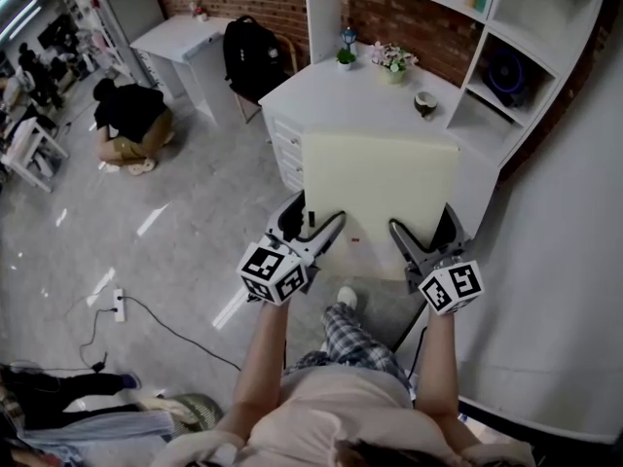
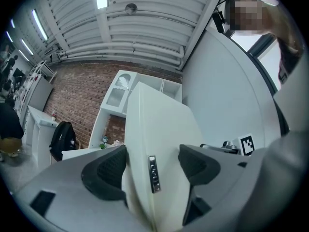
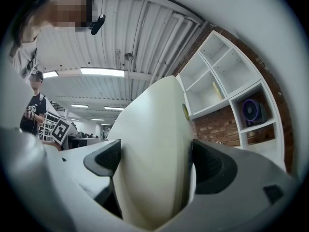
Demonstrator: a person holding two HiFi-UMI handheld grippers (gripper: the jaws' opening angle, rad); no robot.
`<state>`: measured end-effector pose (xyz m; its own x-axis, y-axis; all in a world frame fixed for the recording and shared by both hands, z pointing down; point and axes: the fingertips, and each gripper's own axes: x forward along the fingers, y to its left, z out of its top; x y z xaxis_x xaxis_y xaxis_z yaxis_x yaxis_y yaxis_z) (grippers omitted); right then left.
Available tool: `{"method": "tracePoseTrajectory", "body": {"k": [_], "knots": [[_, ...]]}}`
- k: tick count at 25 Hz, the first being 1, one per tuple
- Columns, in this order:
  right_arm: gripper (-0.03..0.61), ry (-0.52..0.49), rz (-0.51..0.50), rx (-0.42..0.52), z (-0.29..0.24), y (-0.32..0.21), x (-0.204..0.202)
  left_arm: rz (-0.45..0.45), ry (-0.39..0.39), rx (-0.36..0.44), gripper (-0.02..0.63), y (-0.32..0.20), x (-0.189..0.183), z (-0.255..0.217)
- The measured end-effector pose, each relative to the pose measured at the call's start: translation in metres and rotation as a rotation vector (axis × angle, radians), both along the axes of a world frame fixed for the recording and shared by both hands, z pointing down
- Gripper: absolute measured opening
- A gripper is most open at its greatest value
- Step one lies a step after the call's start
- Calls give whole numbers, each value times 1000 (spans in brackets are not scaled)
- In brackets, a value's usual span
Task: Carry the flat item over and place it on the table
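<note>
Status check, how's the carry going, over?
Grippers: left gripper and right gripper both shut on the board. It's held up, not yet on the table. Far side: plants and a cup.

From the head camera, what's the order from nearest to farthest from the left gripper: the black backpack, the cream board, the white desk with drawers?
1. The cream board: clamped in the left gripper at its near edge.
2. The white desk with drawers: just ahead, partly hidden behind the board.
3. The black backpack: beyond the desk, ahead and to the left.
</note>
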<state>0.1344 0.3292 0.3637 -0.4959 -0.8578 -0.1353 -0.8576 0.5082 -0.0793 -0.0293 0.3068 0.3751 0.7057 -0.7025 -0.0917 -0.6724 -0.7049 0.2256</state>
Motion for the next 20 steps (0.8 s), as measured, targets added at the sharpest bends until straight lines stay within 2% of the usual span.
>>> {"method": "tracePoseTrajectory", "body": {"k": [6,11,16,20], "knots": [[469,0,-20,12,0,-44,-8,-15,-4,6,336,-41,-8,0],[469,-6,-41,17,5,-104,-12,-31,-5,15,336,-97,-12,3],[469,-23,-61,31,15,-195,-22,-60,-21,35,336,-185,-22,9],[469,-54,-68,4,18,-284,-24,-68,-38,21,336,-273,-26,6]]}}
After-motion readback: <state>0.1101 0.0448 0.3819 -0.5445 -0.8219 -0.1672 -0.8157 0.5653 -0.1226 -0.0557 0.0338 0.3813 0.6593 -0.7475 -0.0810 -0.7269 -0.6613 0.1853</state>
